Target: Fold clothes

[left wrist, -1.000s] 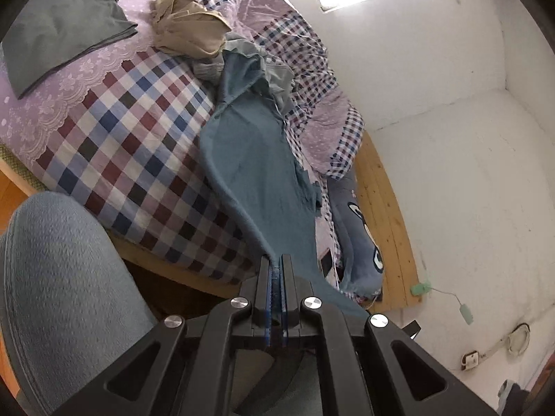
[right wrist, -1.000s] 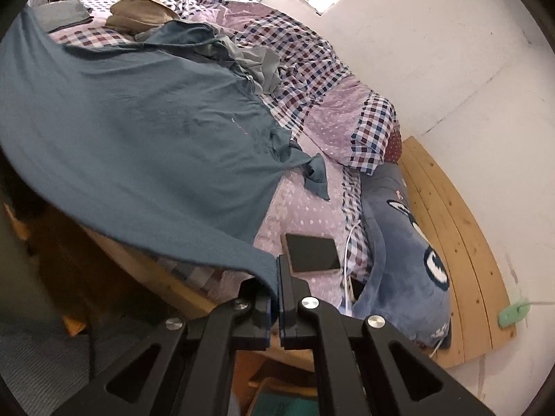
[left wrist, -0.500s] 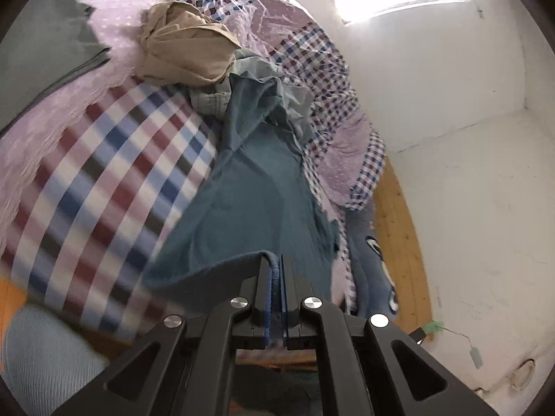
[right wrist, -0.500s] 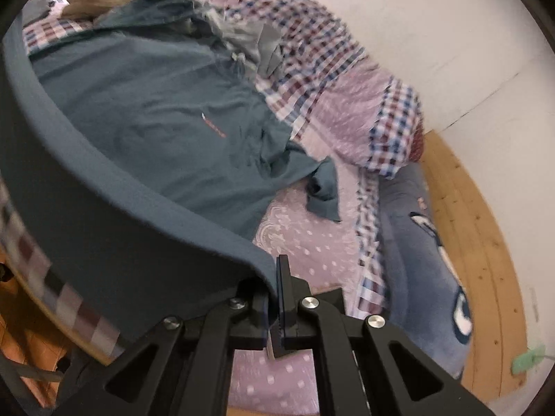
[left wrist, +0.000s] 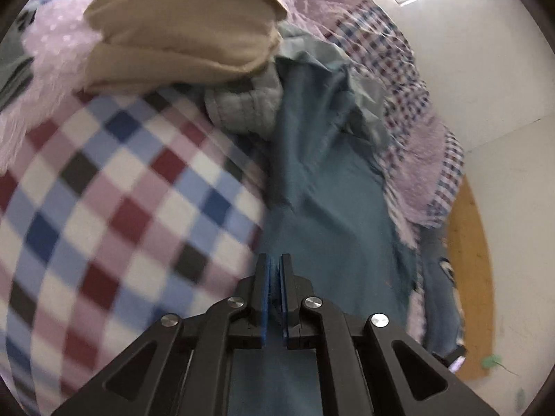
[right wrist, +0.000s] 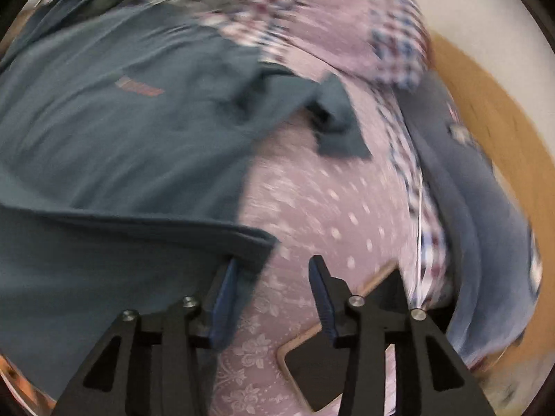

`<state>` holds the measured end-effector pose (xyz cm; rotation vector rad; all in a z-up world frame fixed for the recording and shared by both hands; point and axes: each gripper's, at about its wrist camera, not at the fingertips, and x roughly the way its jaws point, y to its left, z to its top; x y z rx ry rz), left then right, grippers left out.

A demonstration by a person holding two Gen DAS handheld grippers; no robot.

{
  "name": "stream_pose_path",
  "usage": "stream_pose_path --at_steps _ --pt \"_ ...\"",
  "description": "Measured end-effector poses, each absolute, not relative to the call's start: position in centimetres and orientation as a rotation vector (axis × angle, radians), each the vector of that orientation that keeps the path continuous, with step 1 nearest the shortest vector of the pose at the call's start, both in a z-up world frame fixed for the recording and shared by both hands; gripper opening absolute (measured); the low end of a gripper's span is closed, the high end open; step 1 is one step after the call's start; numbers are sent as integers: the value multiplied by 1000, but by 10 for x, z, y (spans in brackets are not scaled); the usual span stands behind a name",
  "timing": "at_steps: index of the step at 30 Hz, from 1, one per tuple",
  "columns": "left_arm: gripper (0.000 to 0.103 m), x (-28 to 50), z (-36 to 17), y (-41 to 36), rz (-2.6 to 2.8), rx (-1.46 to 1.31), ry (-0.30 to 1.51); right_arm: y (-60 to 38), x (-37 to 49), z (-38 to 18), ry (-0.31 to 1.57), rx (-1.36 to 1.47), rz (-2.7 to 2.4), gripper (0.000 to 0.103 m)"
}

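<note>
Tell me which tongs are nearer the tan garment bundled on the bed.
Left. The left tongs, shut on the teal shirt, point up the bed toward the tan garment. The right tongs, opening at the shirt's hem, show no tan garment in their view.

Checked bedspread across the bed, lilac dotted cover alongside. Dark tablet lying on the lilac. Wooden floor beside white wall.

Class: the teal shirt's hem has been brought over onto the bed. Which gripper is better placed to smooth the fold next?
Right. The right gripper is opening, its pads off the shirt hem; the left gripper is pinching the shirt.
</note>
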<state>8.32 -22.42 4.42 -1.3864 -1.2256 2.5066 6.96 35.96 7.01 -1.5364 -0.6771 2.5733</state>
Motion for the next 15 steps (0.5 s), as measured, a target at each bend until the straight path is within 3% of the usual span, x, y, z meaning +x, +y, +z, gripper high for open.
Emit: stream_pose_path --at_steps 1,3,4,5,12,14,15 --pt "9 86 42 -230 2526 -1364 -1250 367 71 72 -609 -1525 2566 52" --pt "28 98 38 -243 2557 -1293 -1308 382 75 76 -476 -1495 2547 55" --pt "51 107 37 -248 2572 -1258 -1321 388 81 80 -408 -1467 2547 56" --pt "67 116 35 -253 2587 -1223 -1332 392 87 84 -331 -1433 2561 56" --pt "76 141 27 -249 2586 -1221 -1295 374 122 114 140 -1153 2755 60" --pt "86 141 29 -241 2590 -1208 -1254 348 119 116 147 -1147 2823 61" --pt "86 140 31 -237 2590 -1202 -1242 334 116 116 126 -1155 2854 61"
